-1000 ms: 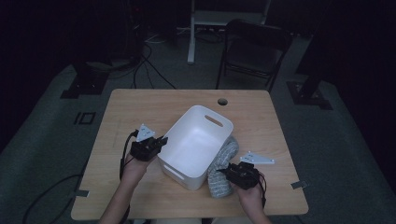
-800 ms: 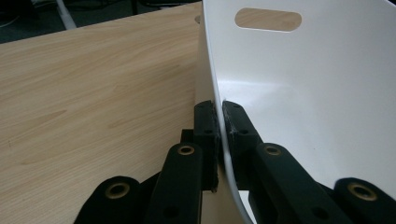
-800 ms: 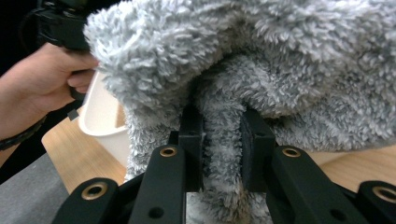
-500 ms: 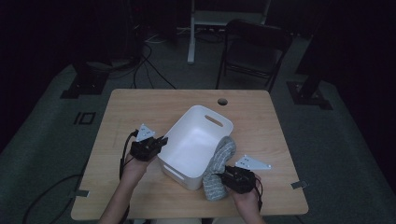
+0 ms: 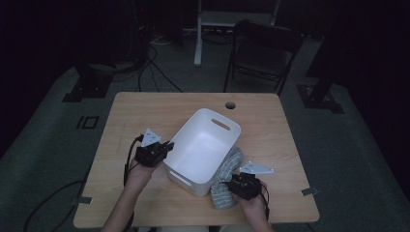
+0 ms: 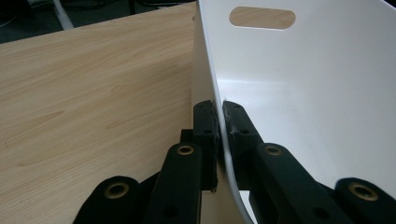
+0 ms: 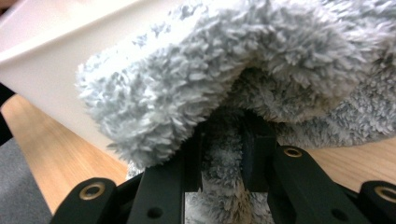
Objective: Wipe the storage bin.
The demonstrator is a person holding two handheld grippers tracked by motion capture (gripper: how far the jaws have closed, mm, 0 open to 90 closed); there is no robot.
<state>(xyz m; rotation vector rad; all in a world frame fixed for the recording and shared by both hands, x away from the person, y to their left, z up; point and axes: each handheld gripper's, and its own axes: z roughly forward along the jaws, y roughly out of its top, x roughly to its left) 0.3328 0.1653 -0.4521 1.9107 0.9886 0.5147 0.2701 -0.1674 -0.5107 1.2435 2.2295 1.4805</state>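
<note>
1. The left gripper (image 5: 167,146) sits at the left side of the white bin (image 5: 205,140), its fingers (image 6: 205,128) closed tight on the bin's thin side wall: one finger presses the outer face, the other the inner face, and the rim runs up between them.
2. In the left gripper view the bin's wall rises straight ahead of the fingers, and an oval handle slot (image 6: 262,17) shows in the far end wall, beyond and above them.
3. To the left of those fingers lies bare wooden desk (image 5: 145,111); to their right is the bin's white inside, with nothing in it that can be seen.
4. The bin stands slantwise on the desk, between the two grippers.
5. A fluffy grey towel (image 5: 226,180) lies bunched on the desk against the bin's right outer wall, from beside the bin's middle down to its near corner.
6. The right gripper (image 5: 235,184) is at the near end of the towel; its fingers (image 7: 256,149) stand nearly closed, with a fold of grey pile pinched between them.
7. In the right gripper view a thick roll of the towel arches over the fingers, and the bin's white wall runs just beyond it, up and to the left.
</note>
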